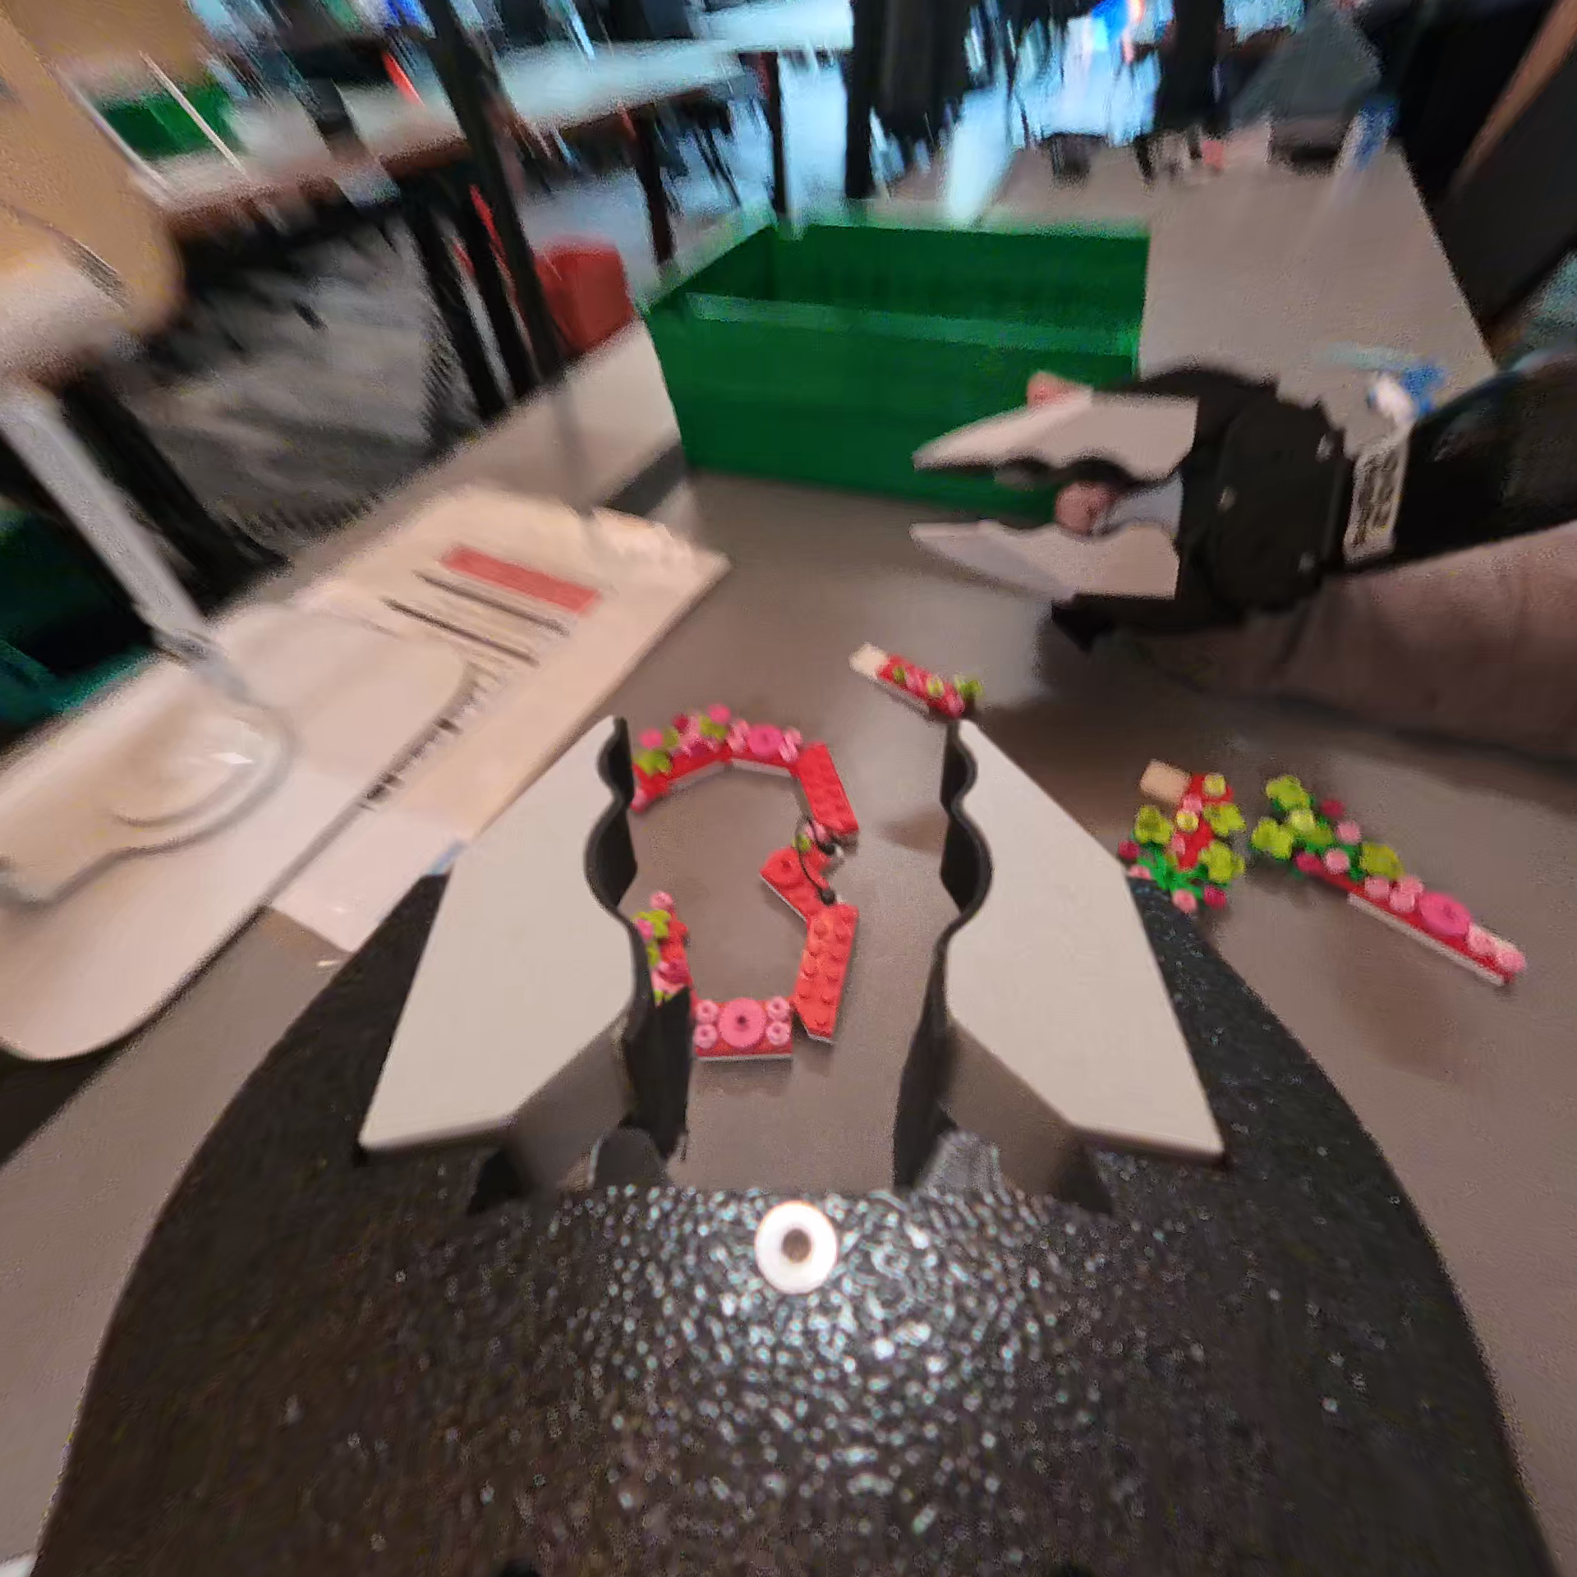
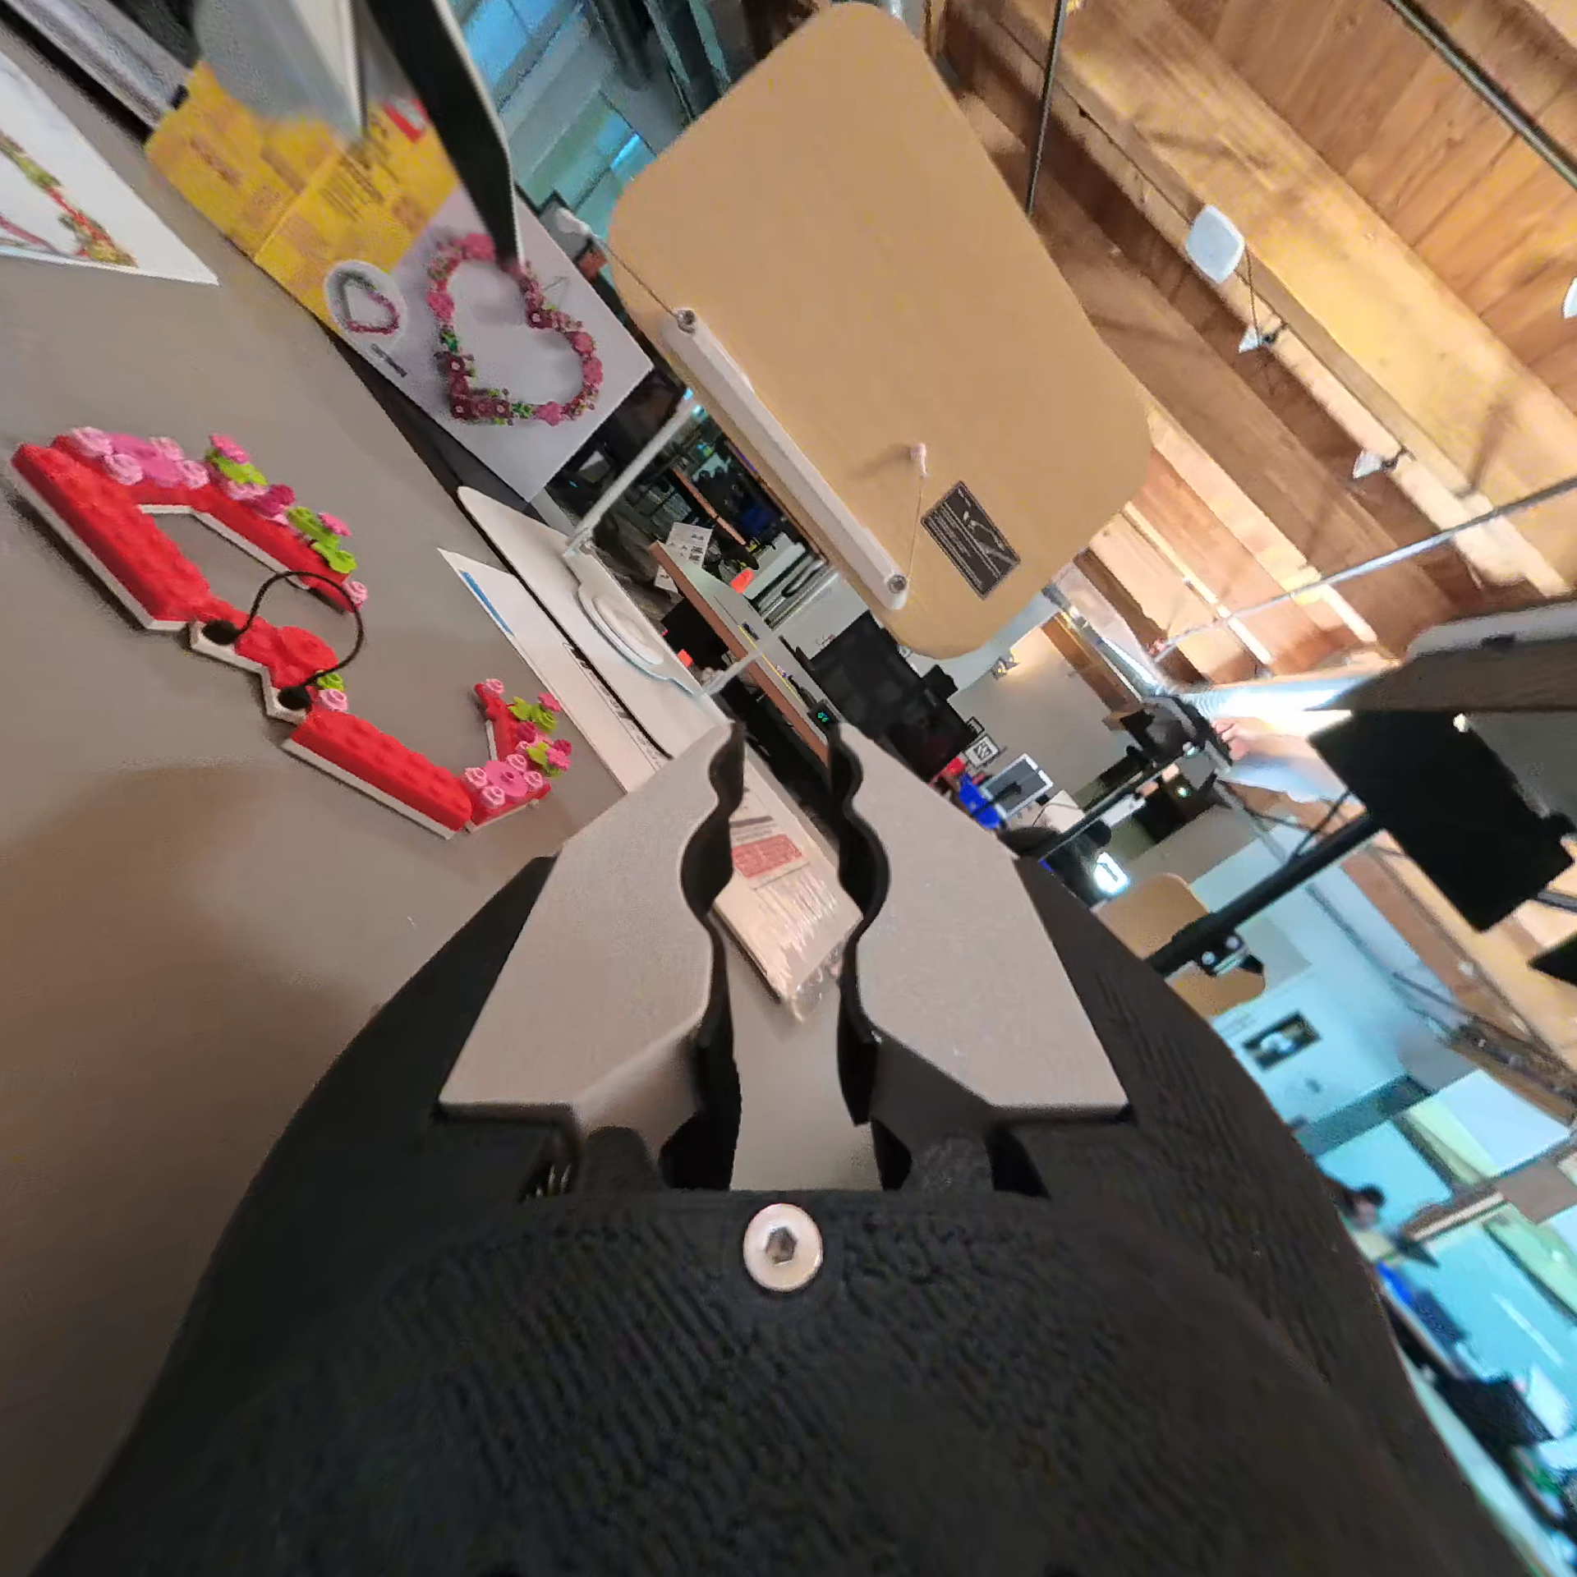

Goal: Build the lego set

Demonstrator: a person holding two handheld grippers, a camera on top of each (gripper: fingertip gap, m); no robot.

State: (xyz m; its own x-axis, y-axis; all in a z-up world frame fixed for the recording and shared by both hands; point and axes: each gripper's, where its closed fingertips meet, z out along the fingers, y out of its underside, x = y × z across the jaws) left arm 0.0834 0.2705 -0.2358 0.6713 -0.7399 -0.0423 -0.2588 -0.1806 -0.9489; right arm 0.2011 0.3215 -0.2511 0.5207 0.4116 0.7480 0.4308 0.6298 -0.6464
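A partly built red heart frame [image 1: 815, 887] with pink and green flower studs lies on the grey table, between the fingers of my left gripper [image 1: 785, 734], which is open, empty and held above it. The frame also shows in the right wrist view [image 2: 171, 555], with a black cord looped at its notch. Three loose flowered strips lie to the right: a small one [image 1: 922, 683], a short cluster [image 1: 1186, 836] and a long one [image 1: 1391, 887]. My right gripper [image 2: 785, 742] is open, empty and tilted; it shows in the left wrist view [image 1: 922, 495] beyond the pieces.
A green crate [image 1: 896, 358] stands at the back of the table. Instruction sheets and a clear plastic bag [image 1: 410, 666] lie to the left. The set's yellow box [image 2: 358, 196] with the heart picture stands beyond the frame. A tan board [image 2: 870, 316] hangs overhead. The tips of one gripper are about 15 cm away from the tips of the other.
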